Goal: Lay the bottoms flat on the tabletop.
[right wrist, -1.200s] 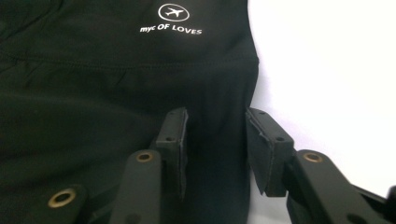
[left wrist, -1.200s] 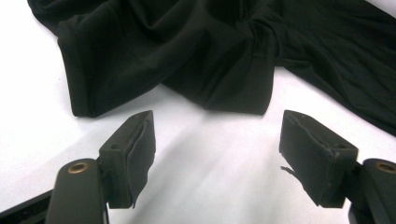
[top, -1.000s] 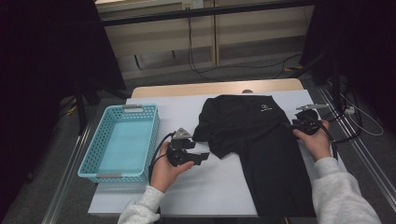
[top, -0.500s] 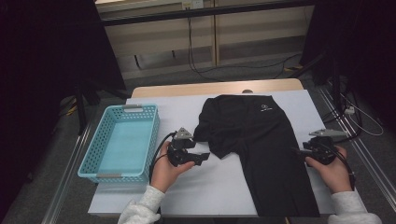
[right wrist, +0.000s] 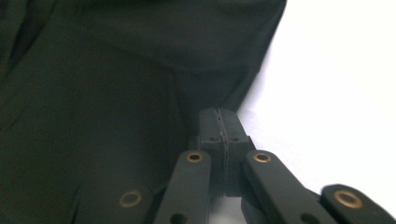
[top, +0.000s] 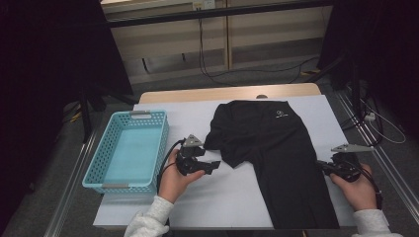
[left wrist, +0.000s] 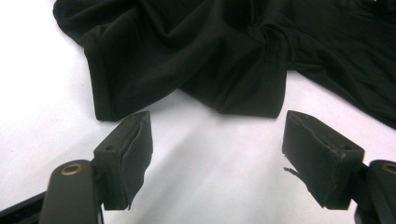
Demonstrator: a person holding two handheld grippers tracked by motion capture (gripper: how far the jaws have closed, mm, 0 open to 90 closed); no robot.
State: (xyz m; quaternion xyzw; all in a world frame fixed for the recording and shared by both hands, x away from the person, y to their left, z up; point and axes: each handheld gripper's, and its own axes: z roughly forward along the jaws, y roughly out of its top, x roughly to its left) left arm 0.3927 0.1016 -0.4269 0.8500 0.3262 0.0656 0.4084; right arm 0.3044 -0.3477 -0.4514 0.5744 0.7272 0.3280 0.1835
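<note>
Holding a black gripper in each hand, a person sits at the near side of a table covered with a white sheet [top: 237, 197]. Two light sleeves come in from the bottom of the high view.

The left gripper [top: 213, 166] lies in the left hand [top: 173, 180], low over the white sheet, and points to the right. In the left gripper view its two jaws stand wide apart with nothing between them [left wrist: 217, 154]. Just past their tips lies the folded hem of a black shirt [left wrist: 210, 60]. The jaws do not touch it.

The right gripper [top: 323, 165] is in the right hand [top: 358, 190], at the right edge of the shirt [top: 276, 158]. It points to the left. In the right gripper view its jaws are pressed tight together [right wrist: 219, 119], right at the edge of the black cloth [right wrist: 93, 93]. Whether a bit of cloth is pinched between them is hard to tell.

The shirt lies flat in the middle of the table. Its body runs from the near edge up toward the far side. A sleeve sticks out to the left, near the left gripper. A small white logo [top: 281, 114] sits on the far part.

A light blue basket [top: 129, 150] with holes in its walls sits on the left side of the table, beside the left hand.

Past the table are a dark floor and some cables [top: 207, 59].
</note>
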